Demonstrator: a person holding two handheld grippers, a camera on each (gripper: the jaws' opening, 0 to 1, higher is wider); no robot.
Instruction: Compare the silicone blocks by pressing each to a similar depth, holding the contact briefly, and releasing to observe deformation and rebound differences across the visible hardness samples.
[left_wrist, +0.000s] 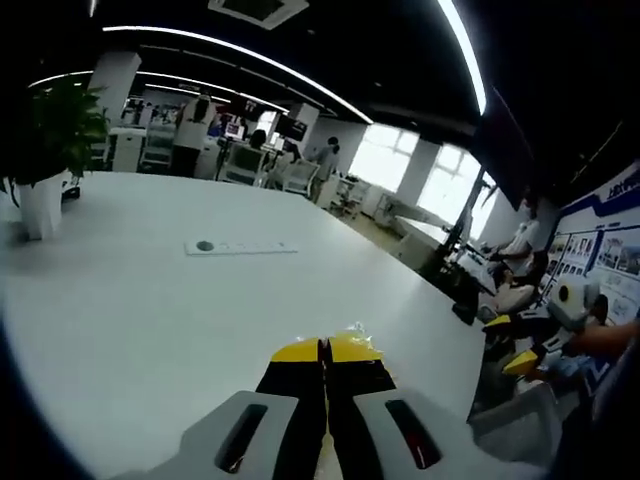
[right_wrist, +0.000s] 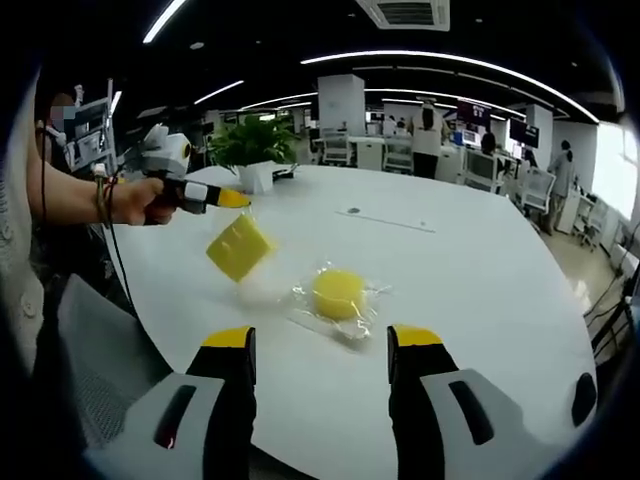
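My left gripper (right_wrist: 236, 199), upper left, pinches a bagged yellow block (right_wrist: 238, 246) aloft; my right gripper (right_wrist: 320, 345) gapes over the round block (right_wrist: 339, 293) on the worktop (right_wrist: 480, 290), ready to press.

No legible txt anywhere. Wall posters (left_wrist: 610, 240) at right of left gripper view carry print, too blurred to read; monitors (right_wrist: 470, 112) in background likewise unreadable.
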